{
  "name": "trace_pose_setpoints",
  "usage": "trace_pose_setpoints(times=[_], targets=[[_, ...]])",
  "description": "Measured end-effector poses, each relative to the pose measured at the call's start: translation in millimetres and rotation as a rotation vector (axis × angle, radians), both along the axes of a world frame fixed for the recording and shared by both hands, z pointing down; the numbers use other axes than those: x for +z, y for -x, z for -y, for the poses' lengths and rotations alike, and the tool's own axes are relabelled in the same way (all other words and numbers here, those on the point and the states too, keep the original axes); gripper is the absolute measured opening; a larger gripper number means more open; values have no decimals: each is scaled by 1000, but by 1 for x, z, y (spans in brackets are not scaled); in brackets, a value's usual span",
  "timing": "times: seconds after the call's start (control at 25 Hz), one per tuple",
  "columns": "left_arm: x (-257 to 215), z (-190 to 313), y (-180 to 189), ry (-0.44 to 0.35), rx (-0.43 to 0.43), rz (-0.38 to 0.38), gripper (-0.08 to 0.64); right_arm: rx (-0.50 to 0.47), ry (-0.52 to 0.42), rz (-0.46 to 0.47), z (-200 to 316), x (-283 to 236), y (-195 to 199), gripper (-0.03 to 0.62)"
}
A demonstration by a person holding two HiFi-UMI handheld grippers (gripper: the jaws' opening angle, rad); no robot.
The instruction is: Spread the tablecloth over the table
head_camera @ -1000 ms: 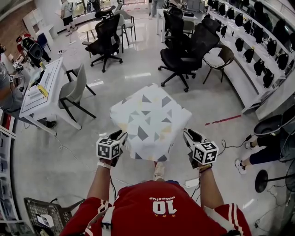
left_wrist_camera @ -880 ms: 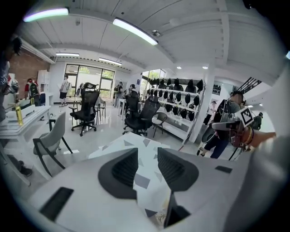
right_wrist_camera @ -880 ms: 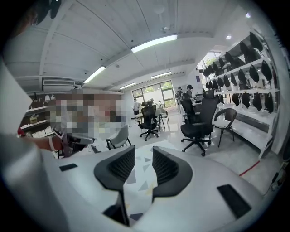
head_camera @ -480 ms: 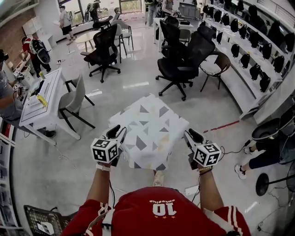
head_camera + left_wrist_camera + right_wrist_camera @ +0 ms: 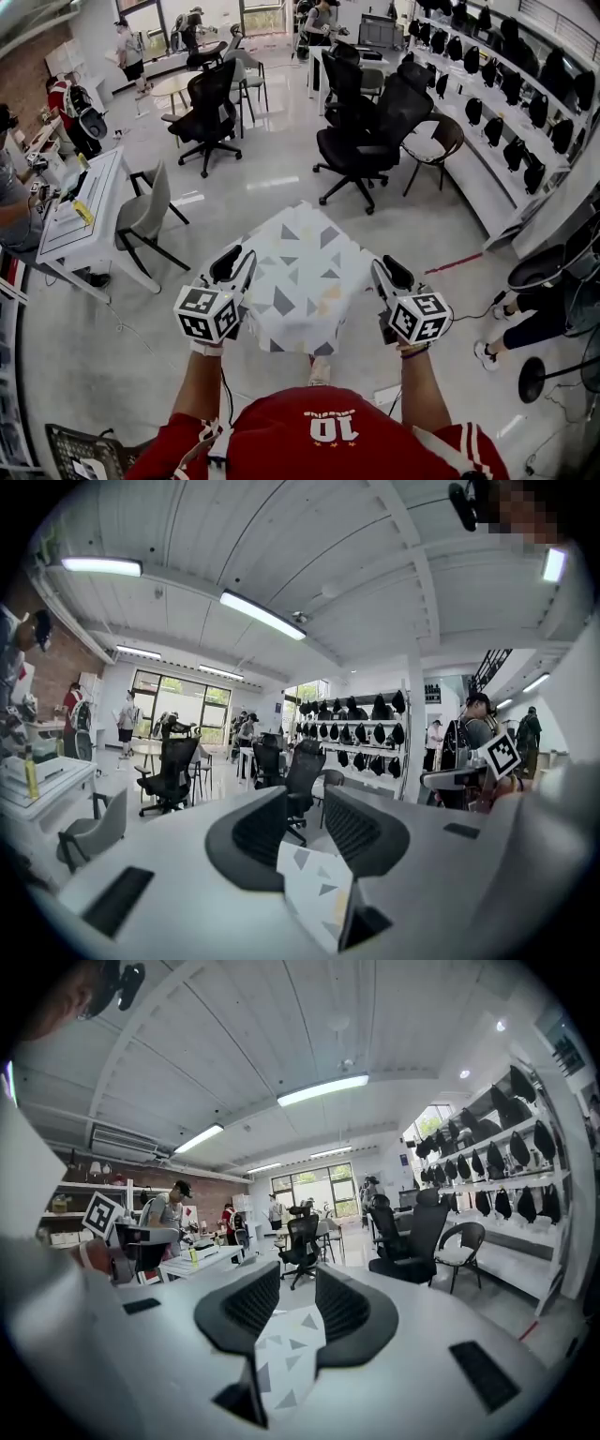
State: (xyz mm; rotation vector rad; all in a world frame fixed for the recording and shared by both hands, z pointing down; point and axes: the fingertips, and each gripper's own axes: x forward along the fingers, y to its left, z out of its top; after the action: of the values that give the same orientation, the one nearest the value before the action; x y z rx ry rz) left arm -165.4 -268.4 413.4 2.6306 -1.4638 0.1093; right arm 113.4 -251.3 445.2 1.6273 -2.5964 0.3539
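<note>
**A:** Where is the tablecloth lying at this moment?

**B:** The tablecloth (image 5: 300, 277), white with grey and yellowish triangles, is stretching across the middle of the head view between the two grippers. Its far corner is pointing toward the black office chairs (image 5: 361, 141) in the upper middle. It is hiding whatever is under it.

**A:** What is the left gripper doing?

**B:** The left gripper (image 5: 236, 262) is sitting at the cloth's near left edge, just lower left of centre. In the left gripper view its pads (image 5: 258, 832) are closing, and a fold of the patterned fabric is lying low in the gap between them. It is pinching the cloth there.

**A:** And the right one?

**B:** The right gripper (image 5: 386, 274) is clamping the near right edge. In the right gripper view a strip of the fabric is hanging down from between its pads (image 5: 342, 1307).

**A:** How are they pointing?

**B:** Both are pointing roughly level, away from the person in the red jersey (image 5: 328, 431) at the bottom of the frame. Their marker cubes (image 5: 206, 314) are facing up at the camera.

**A:** Anything nearby?

**B:** A white desk (image 5: 84, 202) is standing at the left edge, with a grey chair (image 5: 150, 202) just beside it, well apart from the cloth.
</note>
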Motion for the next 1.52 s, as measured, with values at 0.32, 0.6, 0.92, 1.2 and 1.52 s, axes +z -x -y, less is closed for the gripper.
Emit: trace_pose_setpoints(times=[0.32, 0.6, 0.92, 1.2, 1.52], targets=[[-50, -3, 2, -158, -53, 3, 95, -1, -99, 6, -6, -42, 15, 127], [-53, -6, 0, -177, -79, 6, 44, 18, -166, -8, -14, -70, 19, 120], [-53, -11, -2, -175, -82, -8, 20, 66, -161, -33, -11, -68, 19, 70], [-49, -11, -4, -160, -77, 1, 17, 95, -177, -38, -12, -68, 20, 34], [-43, -16, -17, -167, -36, -2, 17, 136, -187, -62, -14, -60, 15, 15]])
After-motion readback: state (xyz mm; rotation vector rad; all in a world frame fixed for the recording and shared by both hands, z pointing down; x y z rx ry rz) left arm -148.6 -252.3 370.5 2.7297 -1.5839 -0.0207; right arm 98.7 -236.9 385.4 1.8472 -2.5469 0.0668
